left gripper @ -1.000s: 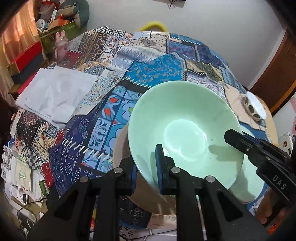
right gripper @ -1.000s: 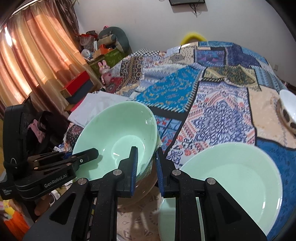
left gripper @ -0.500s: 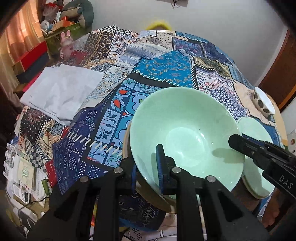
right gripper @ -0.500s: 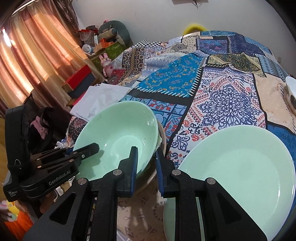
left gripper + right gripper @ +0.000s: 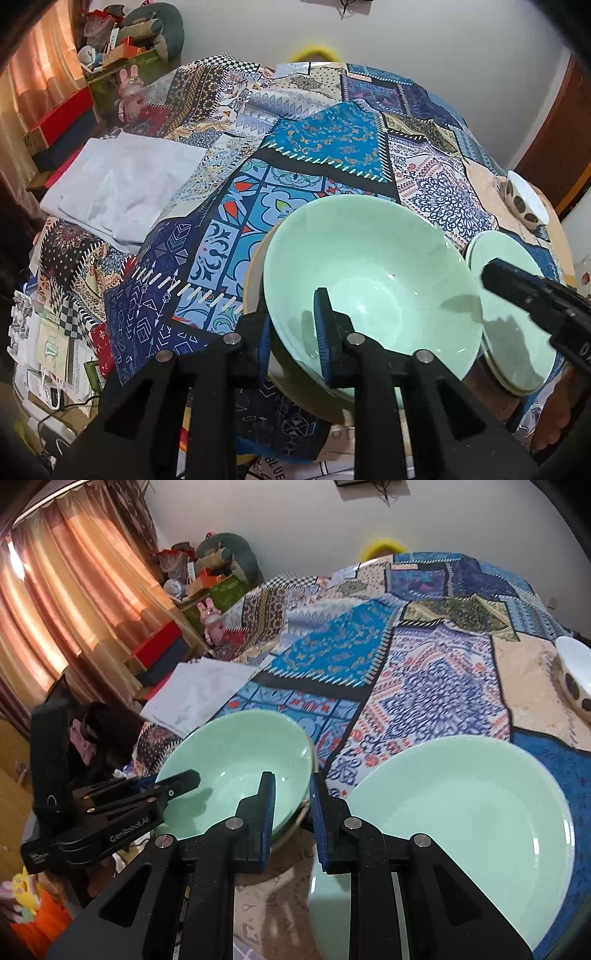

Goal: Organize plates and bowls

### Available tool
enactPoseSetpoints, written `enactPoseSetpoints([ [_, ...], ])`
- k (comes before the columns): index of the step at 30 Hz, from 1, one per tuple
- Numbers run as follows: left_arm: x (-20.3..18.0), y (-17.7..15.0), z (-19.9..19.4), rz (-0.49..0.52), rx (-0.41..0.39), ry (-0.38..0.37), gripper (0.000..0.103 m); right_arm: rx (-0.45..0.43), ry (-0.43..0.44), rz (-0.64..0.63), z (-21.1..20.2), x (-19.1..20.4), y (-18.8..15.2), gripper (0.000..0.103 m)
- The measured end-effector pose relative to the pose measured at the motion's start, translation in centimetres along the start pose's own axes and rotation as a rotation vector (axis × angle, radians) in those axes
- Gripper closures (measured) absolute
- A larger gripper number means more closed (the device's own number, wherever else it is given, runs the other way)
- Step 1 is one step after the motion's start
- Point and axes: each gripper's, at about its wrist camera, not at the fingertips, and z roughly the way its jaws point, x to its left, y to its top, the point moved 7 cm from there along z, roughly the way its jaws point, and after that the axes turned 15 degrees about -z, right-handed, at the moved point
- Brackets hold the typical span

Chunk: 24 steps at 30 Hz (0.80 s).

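2 views, left wrist first: left gripper pinches the near rim of the mint-green bowl, 1 finger inside, 1 outside; bowl sits nested in a tan dish on the patchwork cloth. Green plate just beside it, spotted bowl further off at the right edge. Right wrist: right gripper jaws nearly together with nothing between them, hovering over the gap between bowl and plate. Step looks like stacking the bowl. Next: release the left grip, then send the right gripper to the plate rim.
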Motion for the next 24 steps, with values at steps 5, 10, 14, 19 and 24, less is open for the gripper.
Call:
enactPoseSetpoints([
  [5, -0.4, 0.1, -0.1, 0.013, 0.018, 0.013, 0.077, 0.006, 0.001, 0.027, -0.5, -0.9, -0.6, 0.085],
  [10, -1.2, 0.6, -0.6, 0.027, 0.021, 0.029, 0.066, 0.022, -0.026, 0.030, -1.1, -2.0, -1.3, 0.085],
  [14, -1.1, 0.9, -1.2, 0.018, 0.017, 0.035, 0.061, 0.005, -0.051, 0.032, -2.2, -3.1, -1.4, 0.085],
  [19, -1.5, 1.5, -3.5, 0.030, -0.058, 0.035, 0.048, -0.026, -0.081, 0.045, -3.9, -4.9, -1.1, 0.085],
  [24, -3.7, 2.0, -4.7, 0.022, -0.071, 0.000, 0.045, -0.048, -0.141, 0.037, -6.2, -7.5, -1.1, 0.082],
])
